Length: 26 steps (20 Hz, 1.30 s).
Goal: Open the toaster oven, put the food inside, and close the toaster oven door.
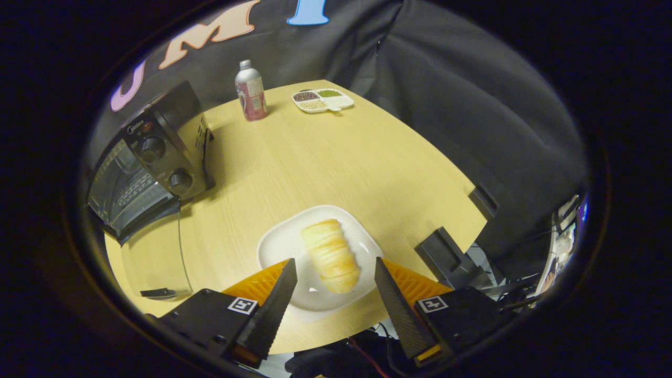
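Note:
A pale golden bread roll (331, 254) lies on a white plate (283, 244) near the front edge of the wooden table (325, 157). My gripper (334, 265) is open, its two fingers standing on either side of the roll's near end without touching it. The black toaster oven (149, 163) stands far off to the left of the fingers, at the table's left edge. Its glass door (123, 197) hangs down open, with the wire rack showing behind it. Two knobs sit on its front panel.
A pink and white bottle (250, 91) stands at the back of the table. Beside it lies a white divided dish (322, 100) of beans. A black cable runs from the oven along the table. Black brackets (446, 252) clamp the table's right edge.

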Available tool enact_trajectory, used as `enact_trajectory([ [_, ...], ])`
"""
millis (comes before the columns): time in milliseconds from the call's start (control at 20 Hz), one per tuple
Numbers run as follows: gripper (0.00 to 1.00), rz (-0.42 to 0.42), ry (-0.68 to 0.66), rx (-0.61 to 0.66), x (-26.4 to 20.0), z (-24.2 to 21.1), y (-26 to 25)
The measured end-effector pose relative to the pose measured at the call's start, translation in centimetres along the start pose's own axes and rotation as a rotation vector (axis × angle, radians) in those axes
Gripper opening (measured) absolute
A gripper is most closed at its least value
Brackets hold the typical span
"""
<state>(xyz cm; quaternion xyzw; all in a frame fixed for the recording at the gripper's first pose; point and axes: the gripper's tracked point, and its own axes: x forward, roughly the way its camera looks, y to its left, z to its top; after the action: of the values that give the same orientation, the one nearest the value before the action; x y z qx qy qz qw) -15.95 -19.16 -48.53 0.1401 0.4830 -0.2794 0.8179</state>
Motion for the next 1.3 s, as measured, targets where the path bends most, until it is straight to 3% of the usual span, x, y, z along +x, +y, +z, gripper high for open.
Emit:
enact_trajectory([
  [600, 0.69, 0.011, 0.133, -0.019, 2.8, -3.7, 0.5],
  [800, 0.38, 0.002, 0.104, 0.007, 2.5, -3.4, 0.8],
  [850, 0.37, 0.017, 0.096, 0.006, 2.3, -3.4, 1.3],
  [900, 0.26, 0.007, 0.088, 0.007, 2.2, -3.3, 1.5],
  [1300, 0.26, 0.044, -0.071, 0.043, -2.1, -0.6, 7.3],
])
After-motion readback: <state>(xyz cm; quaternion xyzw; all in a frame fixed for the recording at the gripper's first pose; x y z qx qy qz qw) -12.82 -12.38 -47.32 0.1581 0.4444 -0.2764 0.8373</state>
